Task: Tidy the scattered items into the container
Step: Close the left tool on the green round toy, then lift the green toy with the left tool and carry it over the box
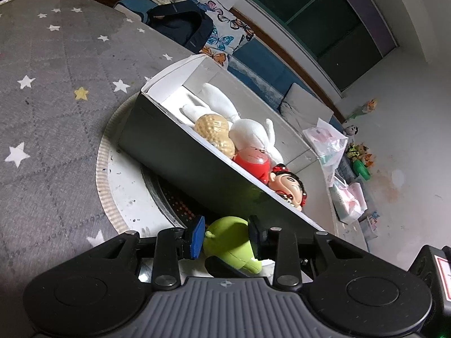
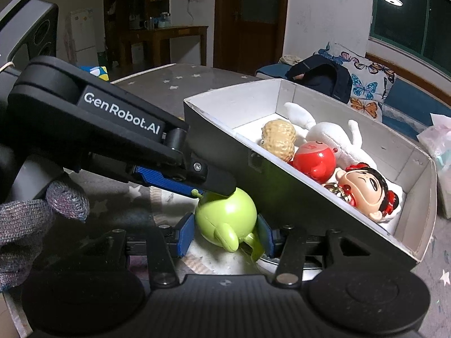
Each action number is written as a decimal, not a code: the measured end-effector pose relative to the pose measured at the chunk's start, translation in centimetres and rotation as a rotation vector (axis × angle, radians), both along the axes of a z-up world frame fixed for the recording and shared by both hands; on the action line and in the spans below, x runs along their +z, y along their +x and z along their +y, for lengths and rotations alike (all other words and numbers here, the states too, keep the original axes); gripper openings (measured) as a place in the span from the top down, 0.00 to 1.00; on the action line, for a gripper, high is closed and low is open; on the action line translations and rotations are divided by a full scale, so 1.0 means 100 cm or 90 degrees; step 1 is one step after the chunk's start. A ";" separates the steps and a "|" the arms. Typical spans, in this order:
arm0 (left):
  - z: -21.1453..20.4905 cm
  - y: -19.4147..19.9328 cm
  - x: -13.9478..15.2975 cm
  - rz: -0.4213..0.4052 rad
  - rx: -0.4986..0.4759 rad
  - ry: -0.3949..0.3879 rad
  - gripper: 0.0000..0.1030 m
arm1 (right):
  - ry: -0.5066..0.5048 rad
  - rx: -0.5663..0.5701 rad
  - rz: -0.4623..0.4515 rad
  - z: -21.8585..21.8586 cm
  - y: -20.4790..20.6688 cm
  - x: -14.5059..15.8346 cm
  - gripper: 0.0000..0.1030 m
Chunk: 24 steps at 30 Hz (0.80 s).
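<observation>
— Surface? Grey star-print mat (image 1: pixel 56 90).
— On it? Round white-rimmed disc (image 1: pixel 118 186), dark centre. Dark box (image 1: pixel 180 152) w/ white lining sits partly over disc. Green toy (image 2: pixel 225 219) just beside box's outer wall, on disc's white part.

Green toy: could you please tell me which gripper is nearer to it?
Left gripper, barely: its finger touches the green toy on top; the right gripper has its pads flanking the sides.
</observation>
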<state>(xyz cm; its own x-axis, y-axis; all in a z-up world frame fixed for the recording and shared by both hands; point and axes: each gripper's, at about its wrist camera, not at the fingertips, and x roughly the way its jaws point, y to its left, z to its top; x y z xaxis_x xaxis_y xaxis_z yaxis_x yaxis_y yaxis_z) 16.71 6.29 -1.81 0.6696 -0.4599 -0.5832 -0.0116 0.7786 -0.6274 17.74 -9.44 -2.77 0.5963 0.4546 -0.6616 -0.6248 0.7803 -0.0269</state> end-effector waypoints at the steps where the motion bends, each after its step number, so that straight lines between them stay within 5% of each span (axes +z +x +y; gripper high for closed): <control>1: 0.000 -0.002 0.002 -0.002 -0.002 -0.004 0.66 | 0.005 0.001 0.000 -0.001 -0.002 0.002 0.53; 13: -0.010 -0.013 0.048 -0.085 -0.016 0.003 0.66 | 0.061 -0.006 -0.039 -0.018 -0.010 0.047 0.53; 24: -0.013 0.034 0.074 -0.113 -0.021 0.040 0.66 | 0.087 -0.018 -0.027 -0.018 0.043 0.070 0.53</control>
